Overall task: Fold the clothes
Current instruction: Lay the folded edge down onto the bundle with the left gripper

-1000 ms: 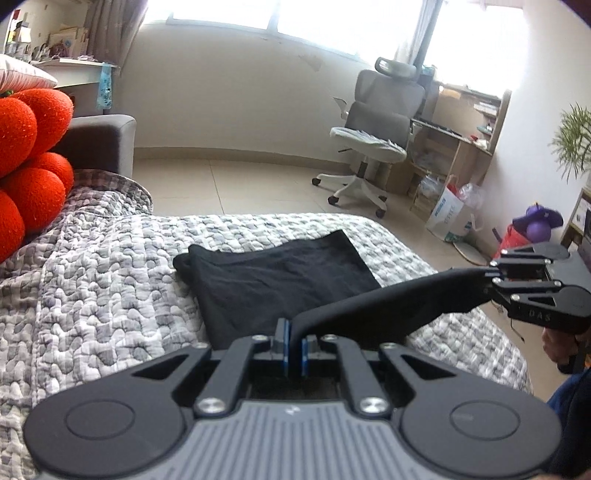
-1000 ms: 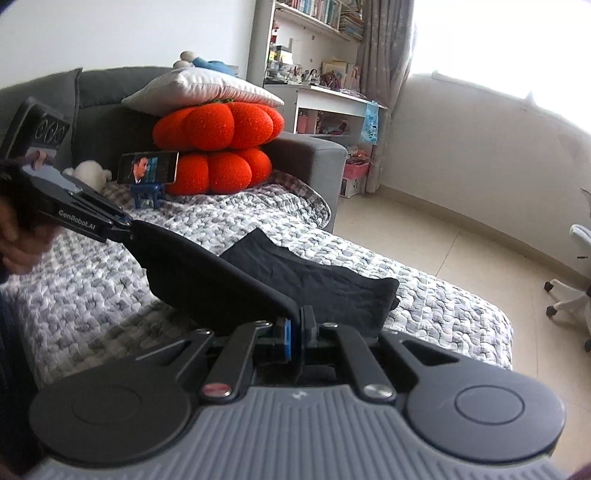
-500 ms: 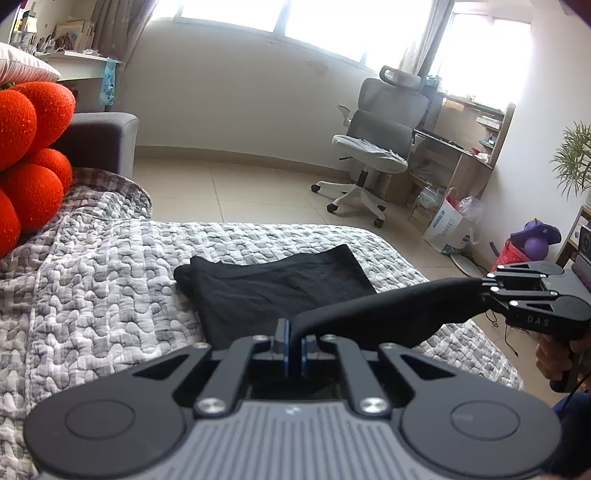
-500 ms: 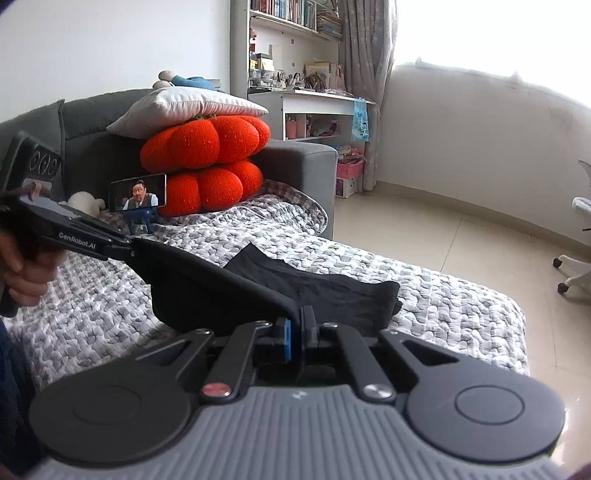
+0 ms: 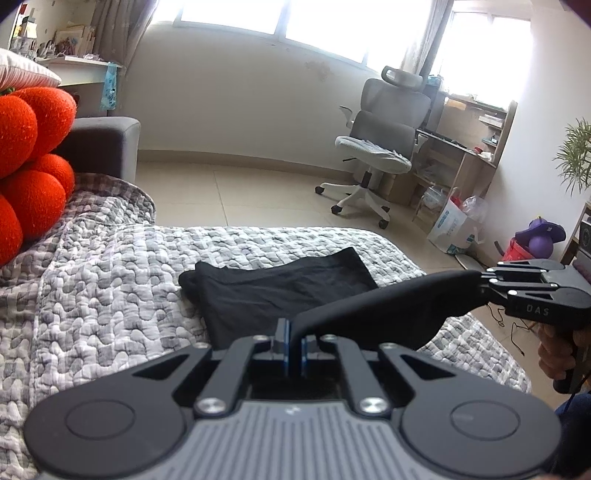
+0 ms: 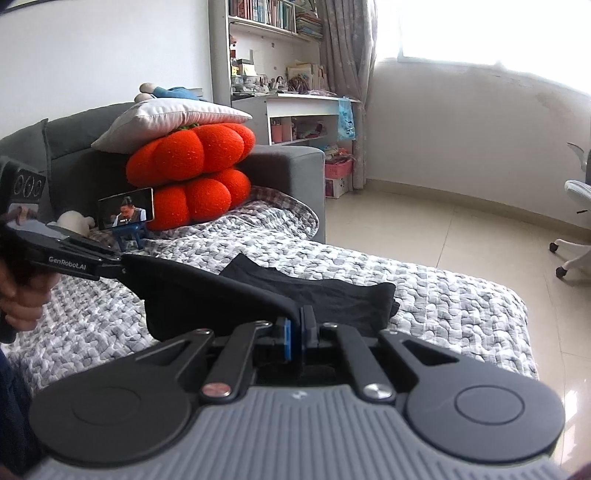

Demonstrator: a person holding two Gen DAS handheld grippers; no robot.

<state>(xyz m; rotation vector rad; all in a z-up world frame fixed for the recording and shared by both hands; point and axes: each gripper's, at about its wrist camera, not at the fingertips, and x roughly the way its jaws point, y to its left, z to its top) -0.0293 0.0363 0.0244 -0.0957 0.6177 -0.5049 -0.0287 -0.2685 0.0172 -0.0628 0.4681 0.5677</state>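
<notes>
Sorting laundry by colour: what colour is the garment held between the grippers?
Black, plain, no pattern; the garment shows best in the left wrist view.

A home living room, this: grey sofa [image 6: 288, 166] under a quilted cover [image 5: 92, 280], orange pumpkin cushions [image 6: 192, 166], bookshelves [image 6: 266, 18], a desk chair [image 5: 380, 147], curtained window [image 5: 229, 14] and tiled floor [image 5: 258, 199].

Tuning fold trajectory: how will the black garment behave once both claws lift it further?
Probably floppy: the black garment sags between the left claw and right claw. Likely light, since pinched edges carry it. The far part still lies on the quilt and may drag.
</notes>
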